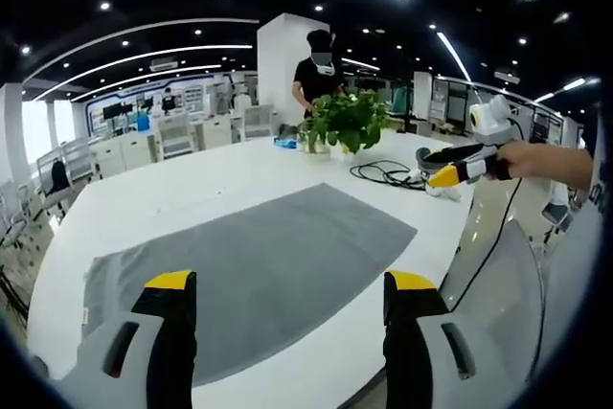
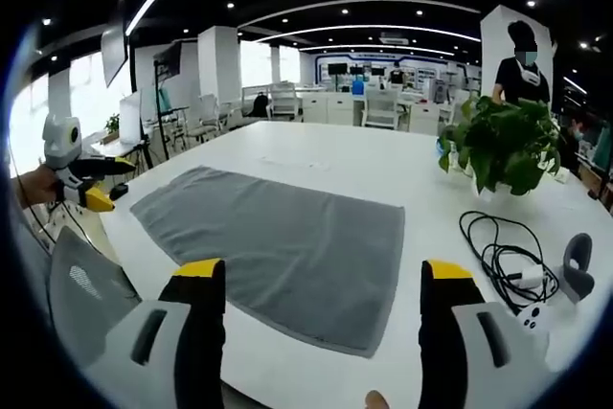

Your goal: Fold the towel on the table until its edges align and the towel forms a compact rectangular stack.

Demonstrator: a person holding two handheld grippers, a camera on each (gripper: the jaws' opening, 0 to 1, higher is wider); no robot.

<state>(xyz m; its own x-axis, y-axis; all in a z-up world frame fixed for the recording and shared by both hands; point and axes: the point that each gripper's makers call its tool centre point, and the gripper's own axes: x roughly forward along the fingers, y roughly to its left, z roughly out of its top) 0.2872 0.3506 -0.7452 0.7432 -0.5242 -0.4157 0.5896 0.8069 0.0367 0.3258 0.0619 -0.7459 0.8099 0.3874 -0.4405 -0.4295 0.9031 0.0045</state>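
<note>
A grey towel (image 1: 259,270) lies spread flat in a single layer on the white table (image 1: 172,198). My left gripper (image 1: 290,284) hovers open over the towel's near edge, with nothing between its yellow-tipped fingers. Off the table's right corner, a hand holds my right gripper (image 1: 448,175) in the air. In the right gripper view the towel (image 2: 287,237) stretches out ahead. My right gripper (image 2: 324,271) stands open above the towel's near edge and holds nothing. My left gripper (image 2: 88,195) shows at the far left, beyond the towel's short edge.
A potted plant (image 1: 347,122) (image 2: 503,146) stands at the table's far side, with a coiled black cable (image 1: 388,174) (image 2: 498,254) beside it. A person (image 1: 321,69) stands behind the table. Grey chair backs (image 1: 503,270) (image 2: 81,284) sit near the table's edges.
</note>
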